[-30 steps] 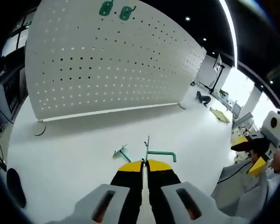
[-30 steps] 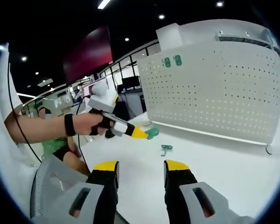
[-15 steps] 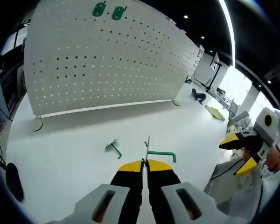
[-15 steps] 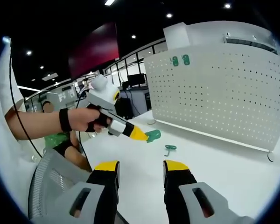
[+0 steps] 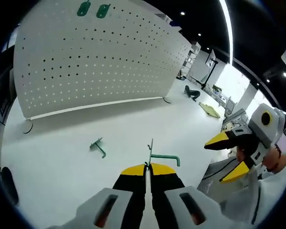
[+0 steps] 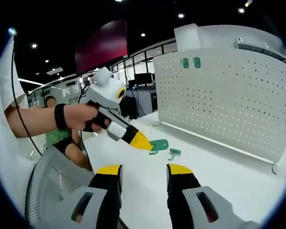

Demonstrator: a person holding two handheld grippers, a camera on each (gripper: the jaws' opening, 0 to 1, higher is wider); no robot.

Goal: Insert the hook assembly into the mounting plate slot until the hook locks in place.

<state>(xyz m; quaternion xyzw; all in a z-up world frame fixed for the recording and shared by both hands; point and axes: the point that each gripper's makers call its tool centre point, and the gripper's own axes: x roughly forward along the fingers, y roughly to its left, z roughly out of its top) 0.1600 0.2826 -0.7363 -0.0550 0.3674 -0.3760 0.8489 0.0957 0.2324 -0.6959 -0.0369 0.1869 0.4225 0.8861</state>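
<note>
Plainly, no readable writing shows. Left claw point(image 5: 148, 167) is clamped shut on a green hook assembly point(image 5: 158, 156), a thin plate with a bent rod, held above the white tabletop point(image 5: 133, 119). Since a second ago the hook has drawn nearer in the right gripper view. Right claw point(image 6: 144, 171) stands wide open, holding nothing. Another green hook point(image 5: 98, 146) lies mid-tabletop, before the white pegboard point(image 5: 100, 57) carrying two green plates point(image 5: 92, 9).

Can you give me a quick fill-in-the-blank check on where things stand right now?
1. The left gripper is shut on a green ____.
2. The right gripper has its jaws ____.
3. A second hook lies on the ____ table.
4. Two green plates hang on the ____.

Missing words: hook; open; white; pegboard
</note>
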